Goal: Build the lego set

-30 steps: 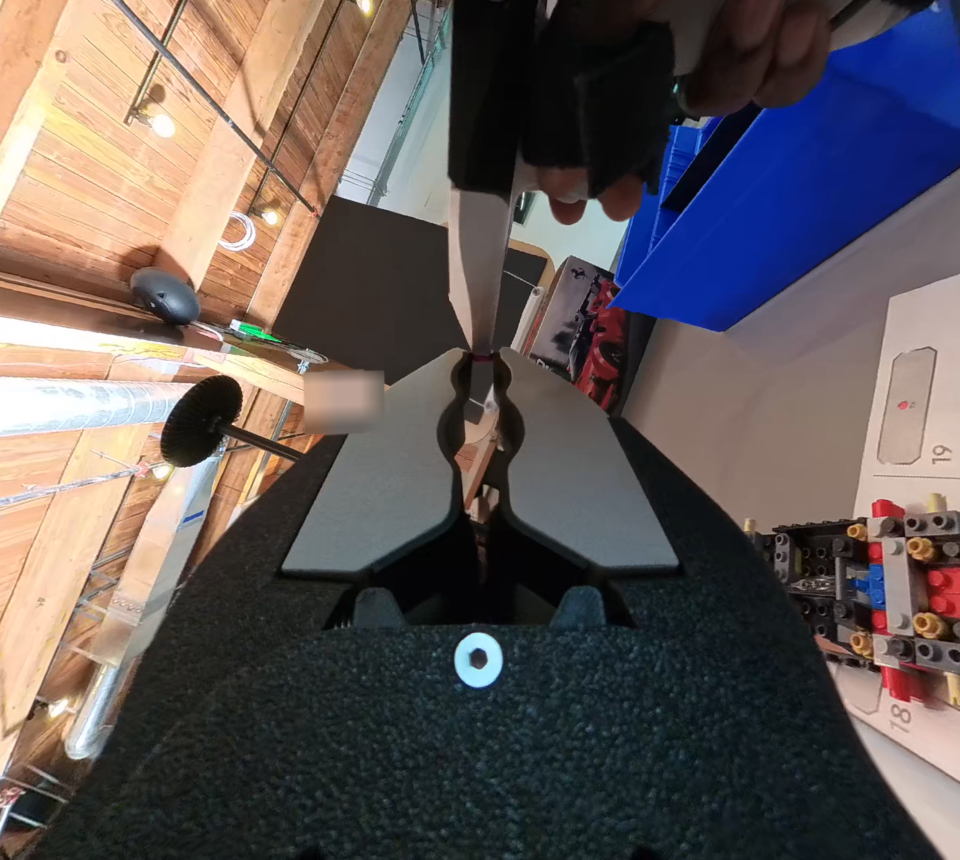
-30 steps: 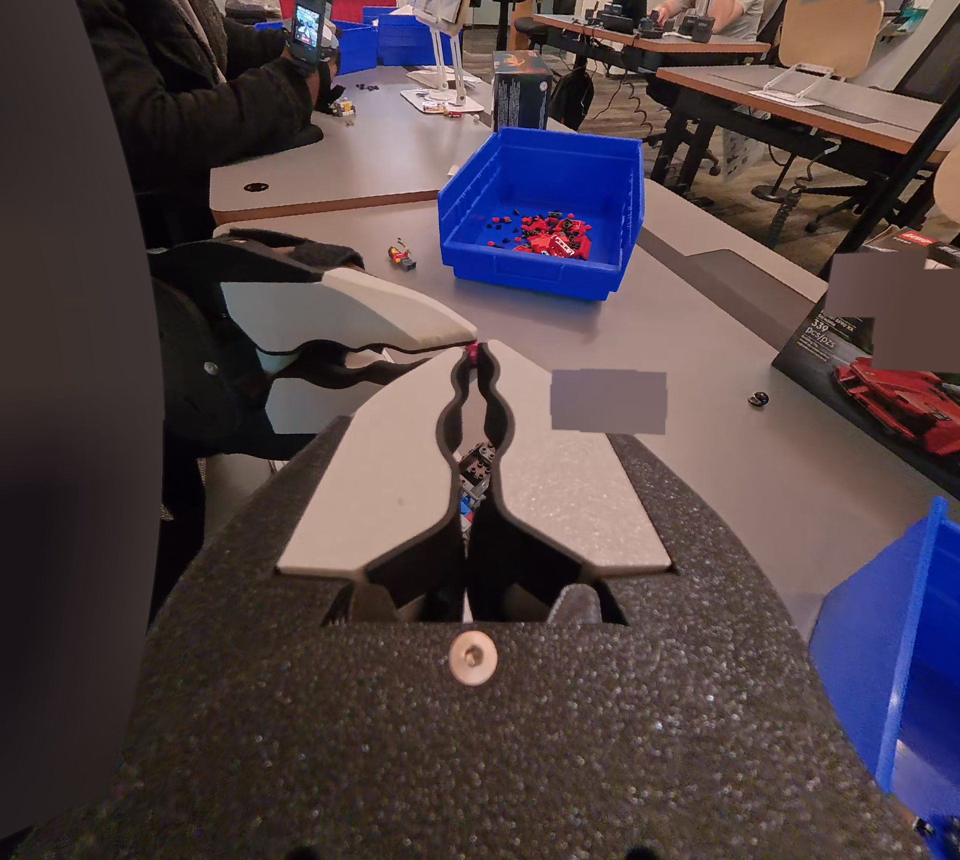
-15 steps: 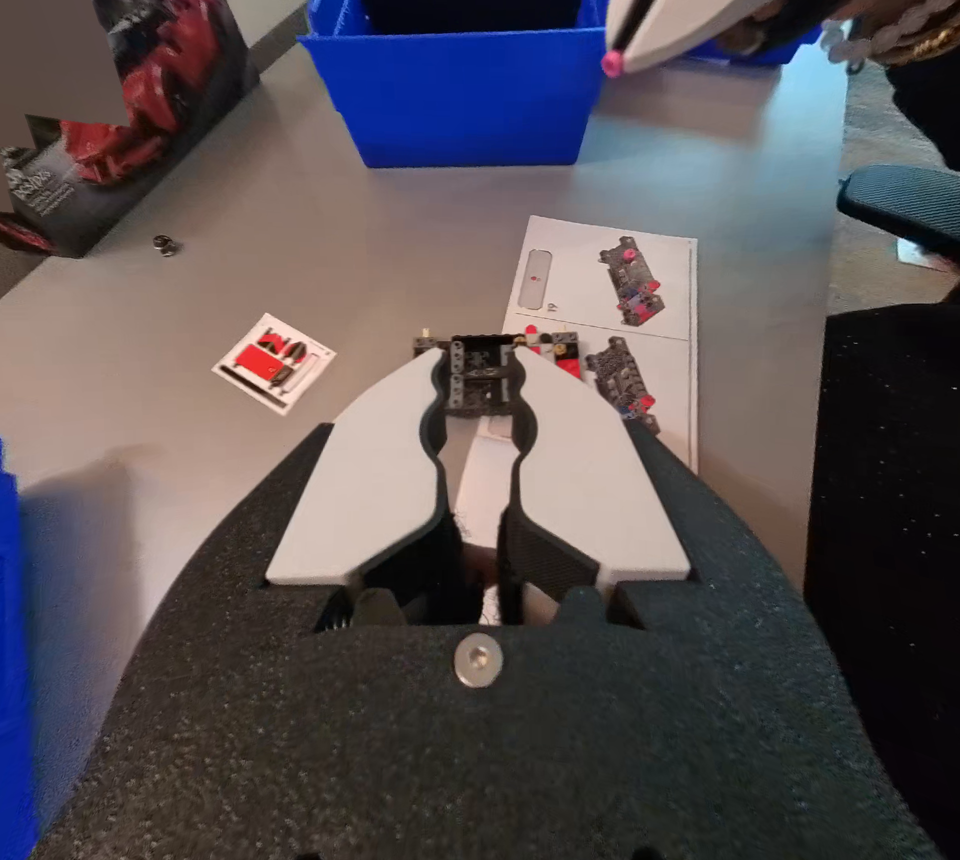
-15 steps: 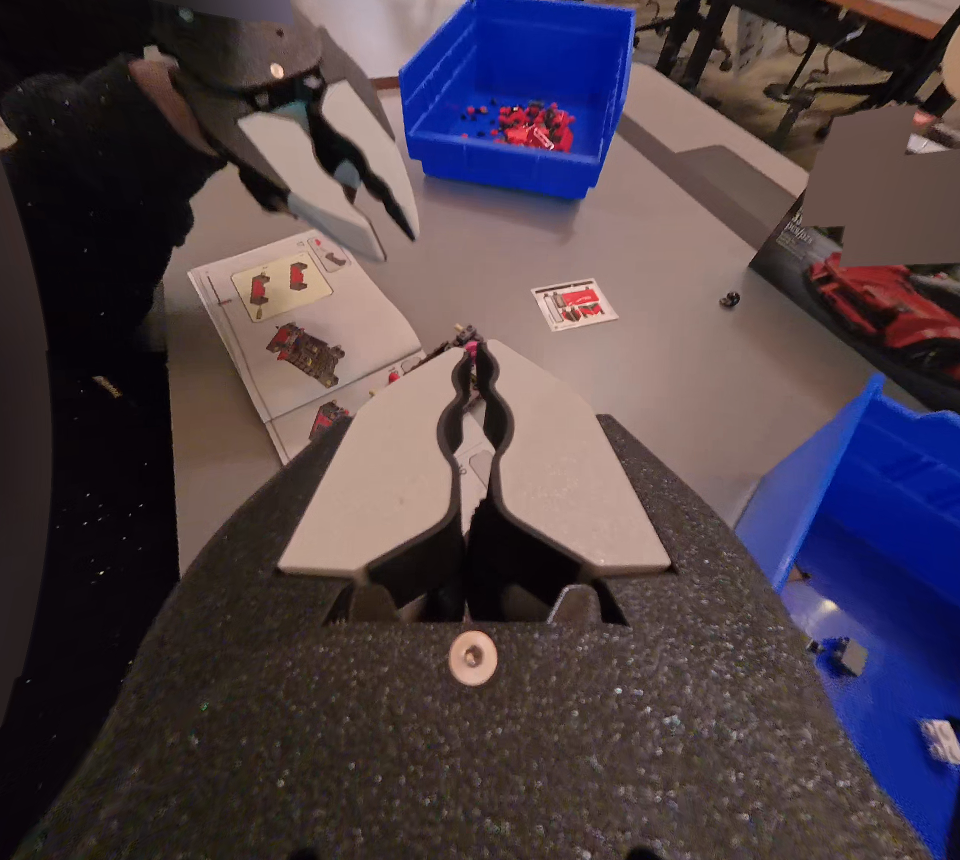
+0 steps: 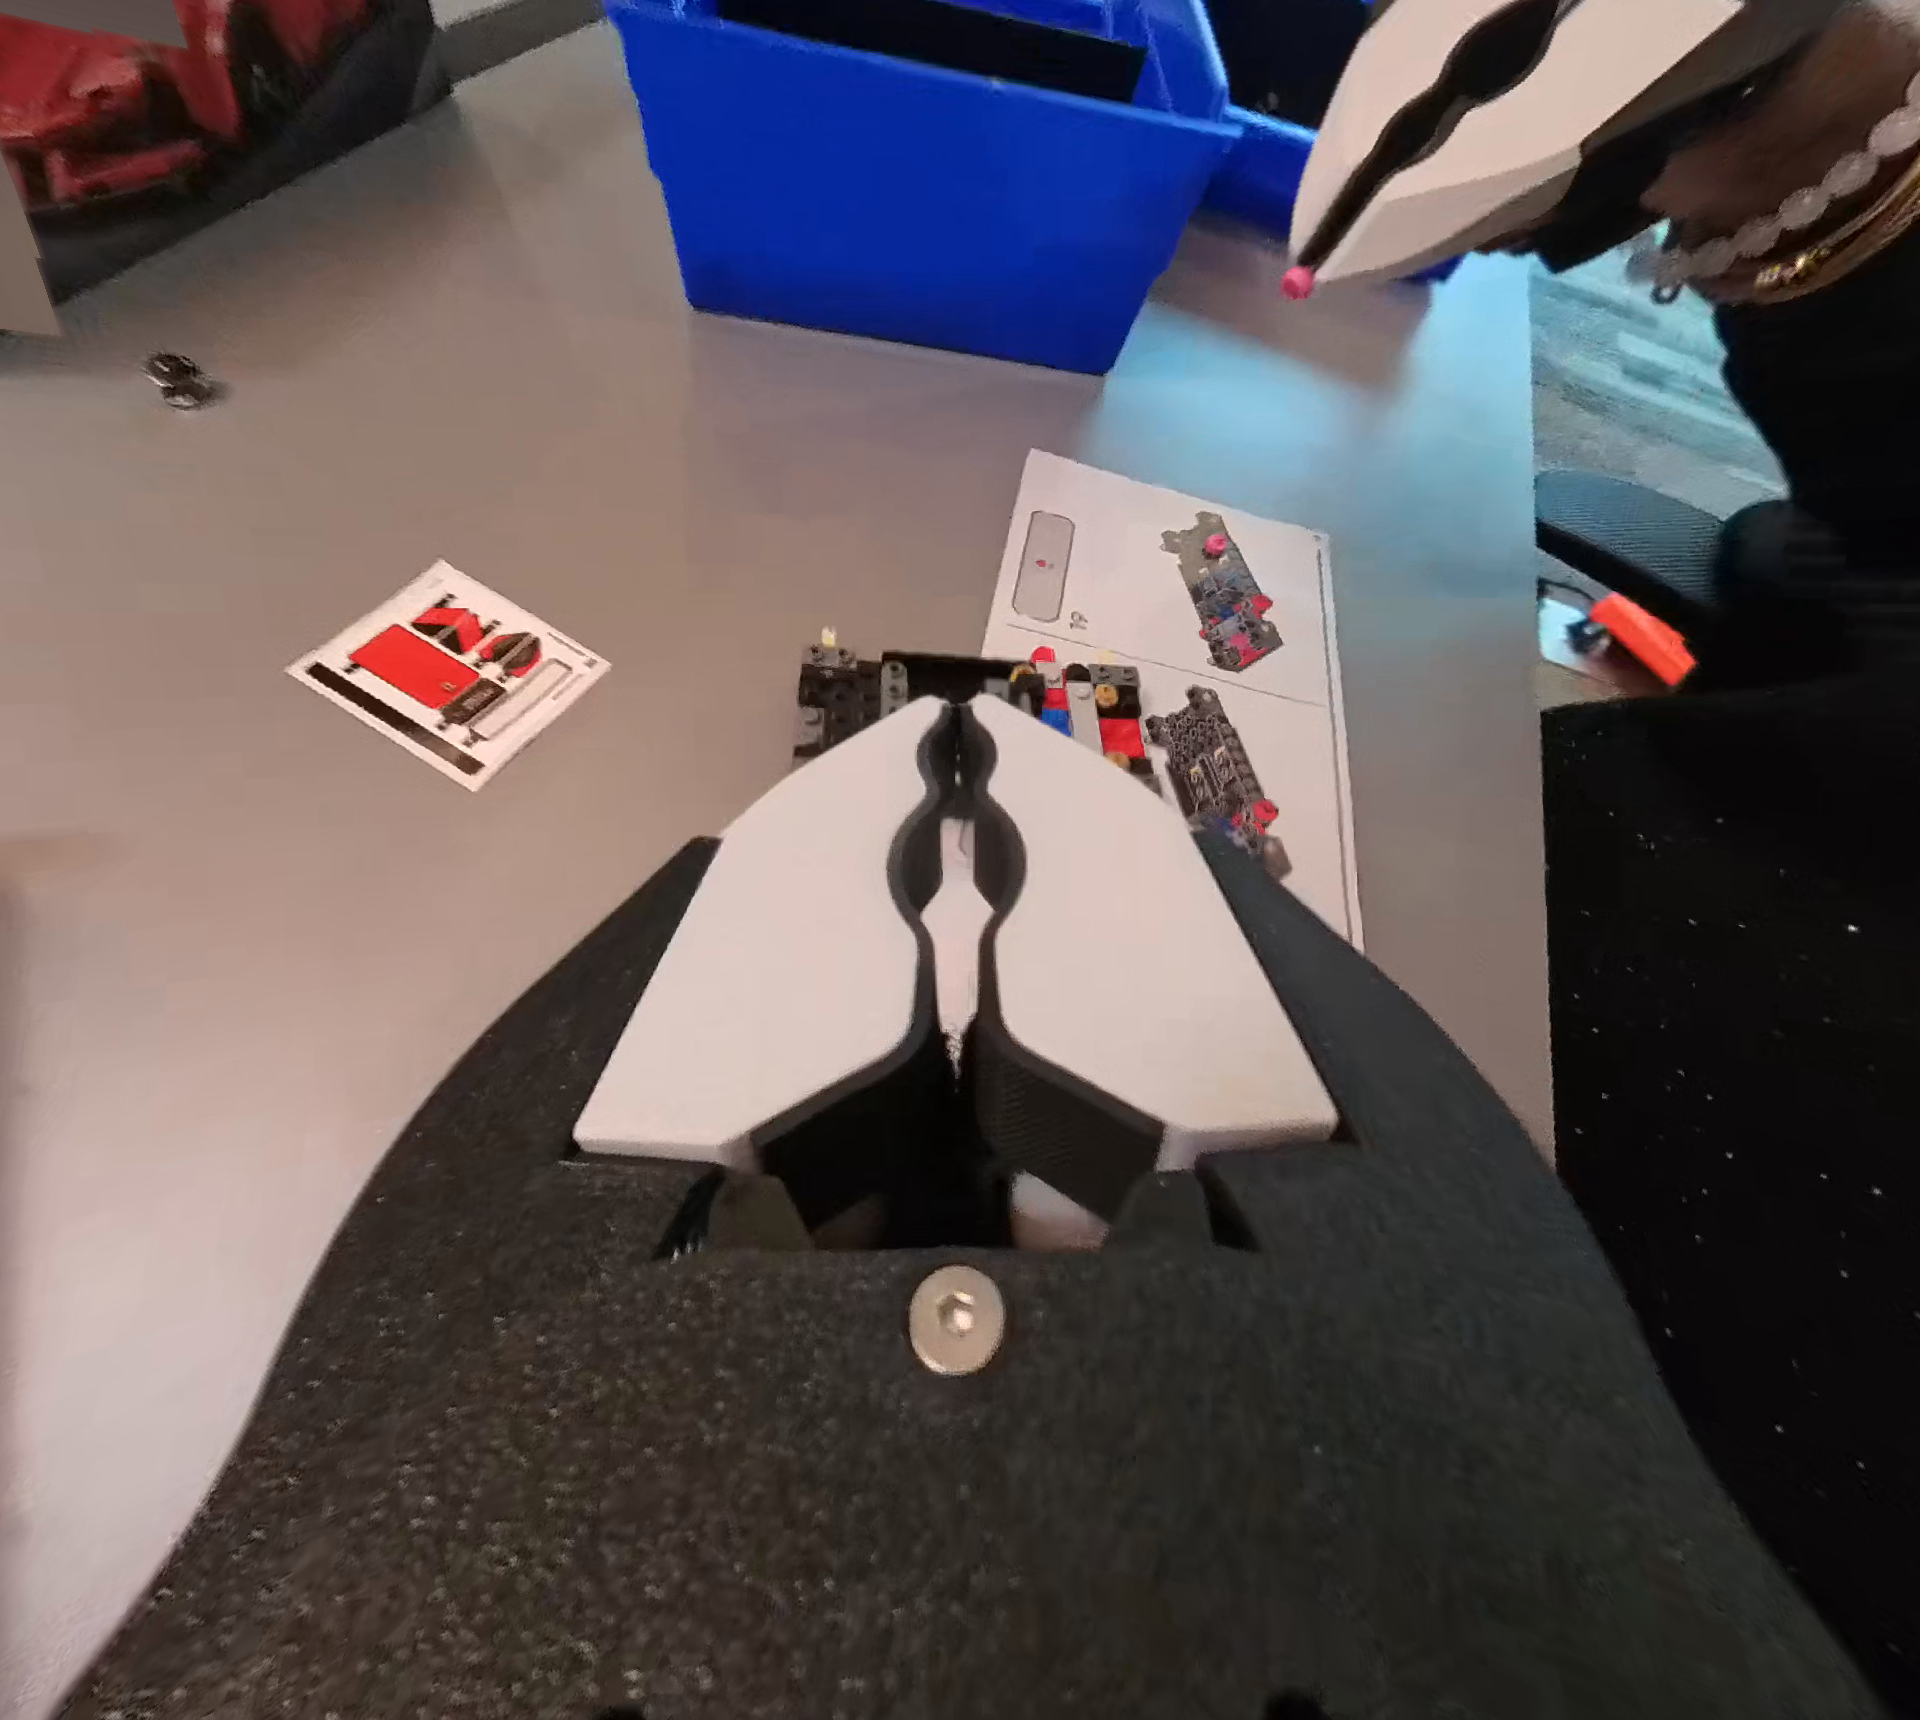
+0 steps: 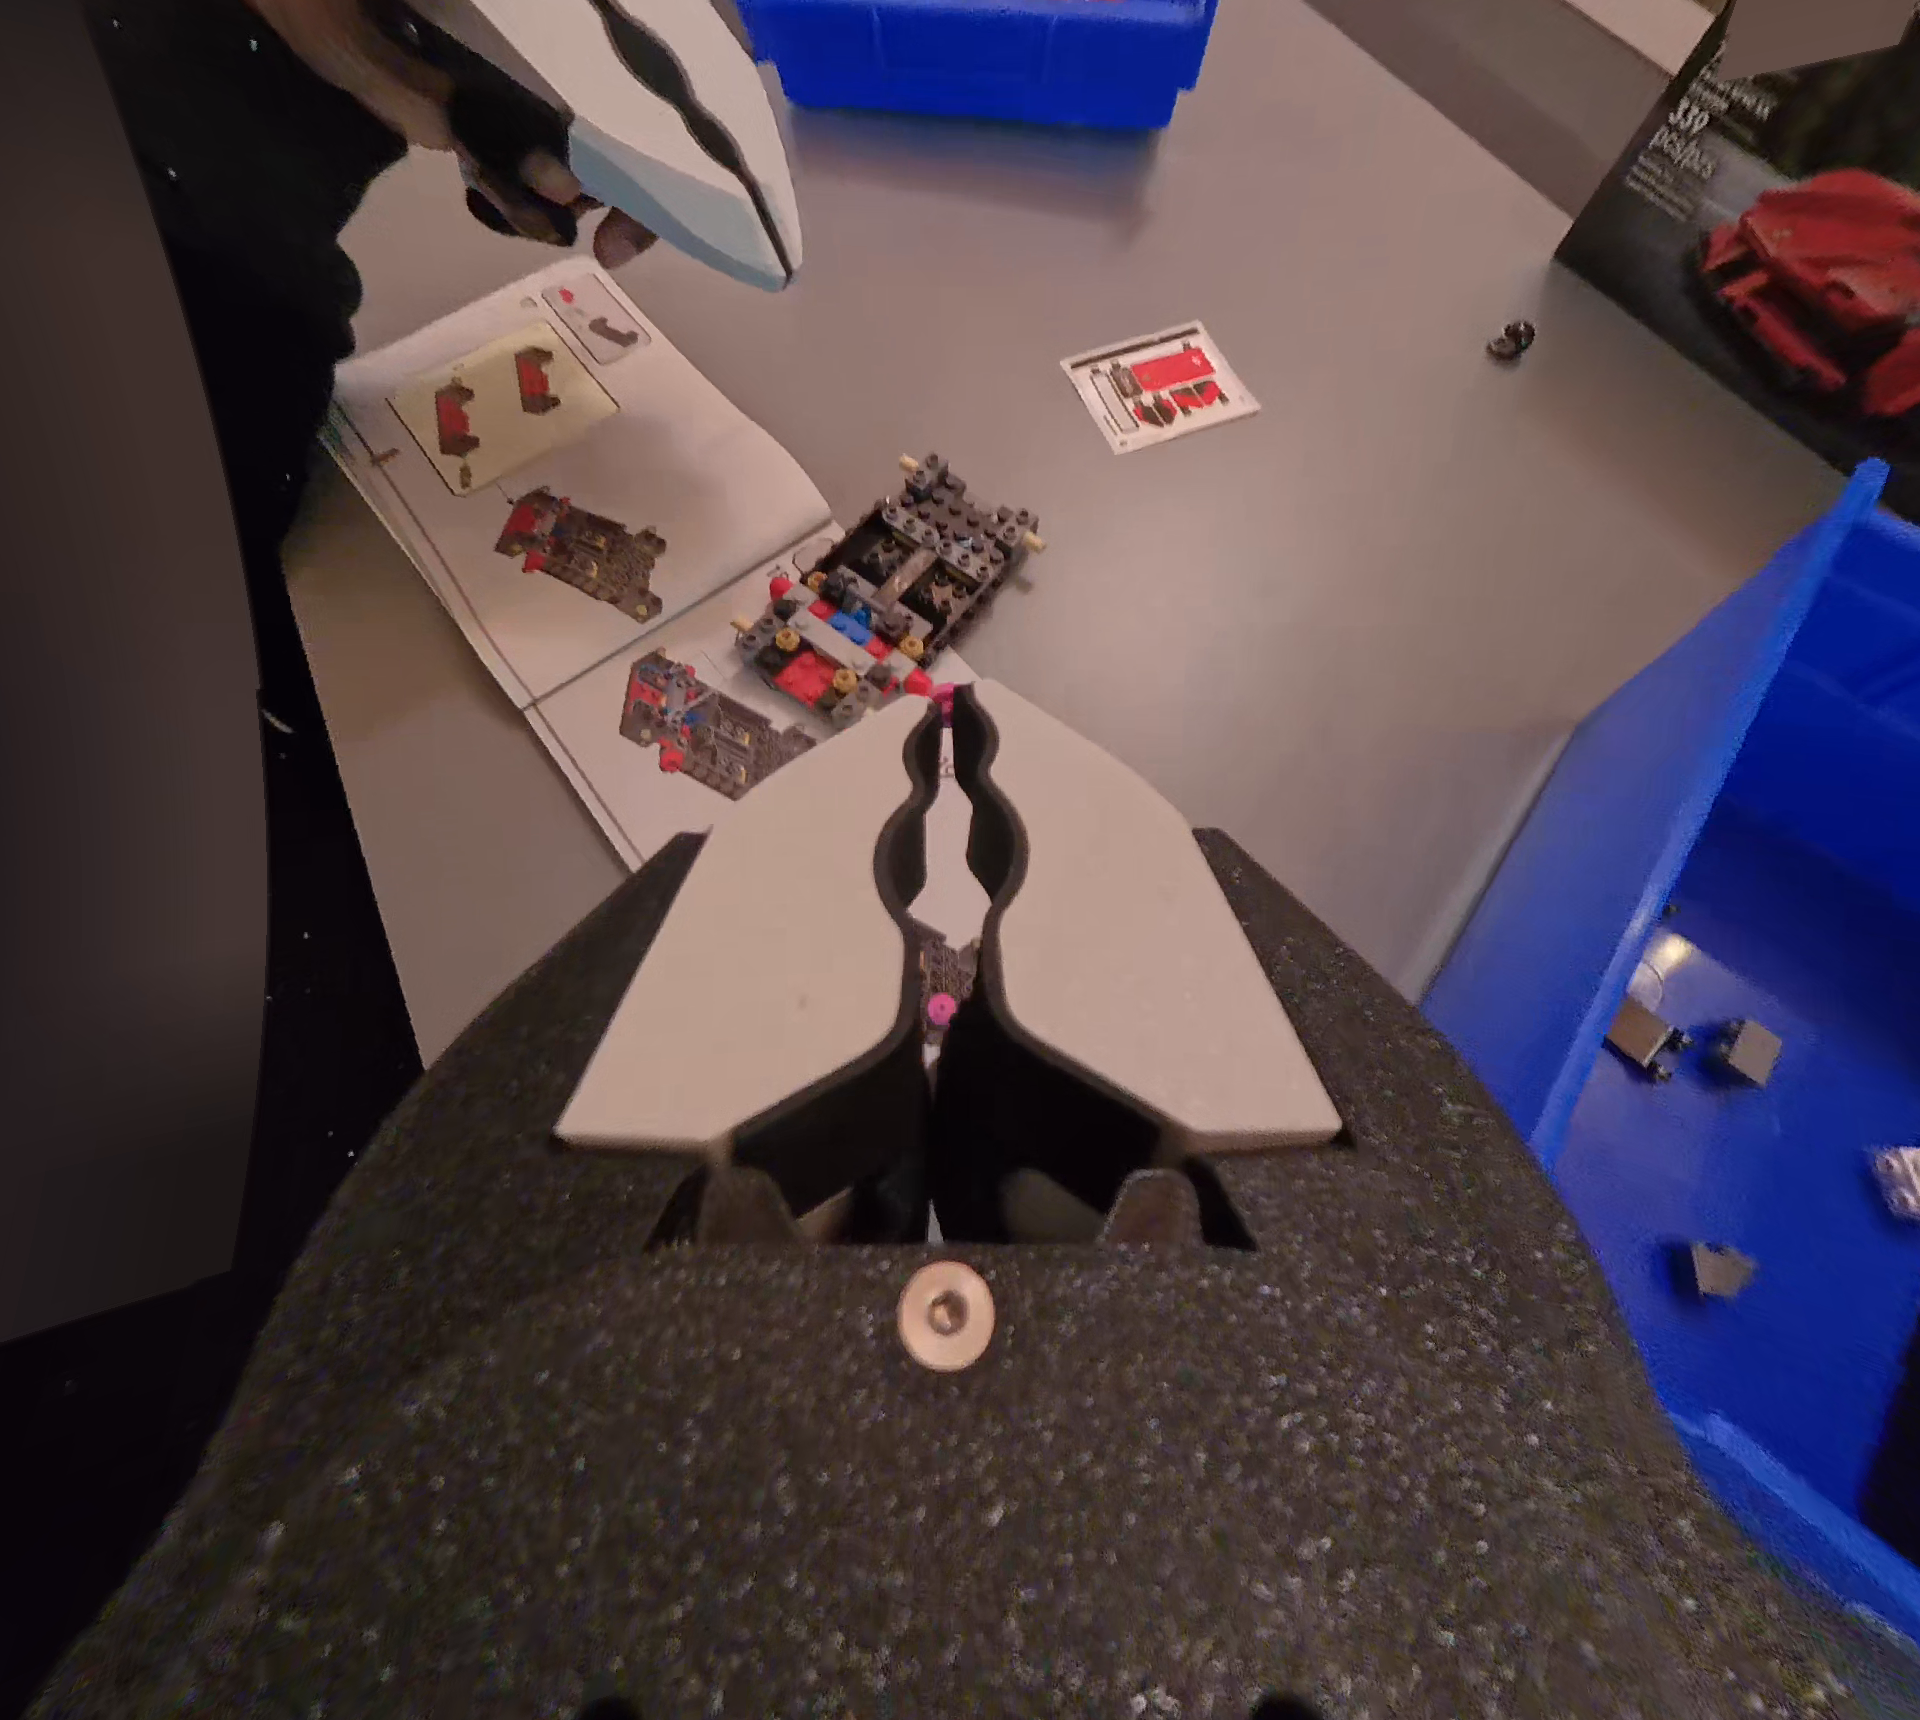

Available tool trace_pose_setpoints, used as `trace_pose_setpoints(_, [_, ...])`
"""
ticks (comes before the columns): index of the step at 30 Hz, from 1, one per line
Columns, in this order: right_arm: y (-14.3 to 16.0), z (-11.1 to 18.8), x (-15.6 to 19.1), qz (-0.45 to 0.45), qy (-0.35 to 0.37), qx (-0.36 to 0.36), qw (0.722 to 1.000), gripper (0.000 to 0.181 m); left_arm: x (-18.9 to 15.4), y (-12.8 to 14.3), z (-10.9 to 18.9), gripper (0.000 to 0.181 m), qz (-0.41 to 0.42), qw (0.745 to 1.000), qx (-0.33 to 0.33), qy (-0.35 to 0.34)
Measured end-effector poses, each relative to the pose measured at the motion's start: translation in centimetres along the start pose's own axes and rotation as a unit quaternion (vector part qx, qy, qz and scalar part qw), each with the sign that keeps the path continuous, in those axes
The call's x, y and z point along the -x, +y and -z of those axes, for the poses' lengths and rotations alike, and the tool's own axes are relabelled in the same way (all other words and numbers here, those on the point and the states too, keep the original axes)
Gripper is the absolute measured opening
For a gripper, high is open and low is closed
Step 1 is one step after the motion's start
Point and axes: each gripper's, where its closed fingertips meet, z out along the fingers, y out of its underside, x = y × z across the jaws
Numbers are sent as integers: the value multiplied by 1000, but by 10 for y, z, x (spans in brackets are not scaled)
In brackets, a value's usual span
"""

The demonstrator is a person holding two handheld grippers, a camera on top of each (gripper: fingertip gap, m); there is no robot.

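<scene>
The partly built lego car (image 6: 904, 590), black with red, blue and grey bricks, lies on the grey table against the open instruction booklet (image 6: 582, 517). My right gripper (image 6: 951, 696) is shut on a tiny pink stud (image 6: 943, 694) and hovers just short of the car's red end. In the left wrist view the right gripper (image 5: 1304, 268) hangs above the table at upper right with the pink stud (image 5: 1296, 283) at its tip. My left gripper (image 5: 954, 709) is shut and empty, above the car (image 5: 847, 699). It also shows in the right wrist view (image 6: 784, 273), raised over the booklet.
A blue bin (image 6: 977, 39) holding red and black pieces stands at the far side. Another blue bin (image 6: 1662, 839) with a few grey pieces is at the right. A sticker sheet (image 6: 1158, 387), a small black part (image 6: 1509, 338) and the set's box (image 6: 1818, 268) lie nearby. Some 15 cm of space lies between my two pairs of fingers.
The grippers met tip to tip in the air a second ago. They have since parted and tilted down over the table; the right keeps the pink stud, and the left has opened and shut again.
</scene>
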Motion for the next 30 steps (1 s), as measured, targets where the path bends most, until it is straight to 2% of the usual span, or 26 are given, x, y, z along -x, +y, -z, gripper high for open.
trace_pose_setpoints(2, [6,-1,2,-1,-2,17,1000,2,2,6,-4,0,0,1000,12,8])
trace_pose_setpoints(5, [16,-7,6,-4,-12,42,999,2,-2,6,-10,0,-8,999,-4,38])
trace_pose_setpoints(10, [31,-27,20,1,-58,97,994,2,-9,5,-21,0,-48,997,11,64])
trace_pose_setpoints(13, [32,-41,29,11,-87,120,989,2,-12,-1,-26,0,-53,996,-6,75])
trace_pose_setpoints(22, [31,-80,48,44,-140,165,975,2,-8,35,-44,0,-69,991,92,72])
trace_pose_setpoints(30, [39,-102,50,74,-134,199,968,2,-15,49,-54,0,-70,985,130,89])
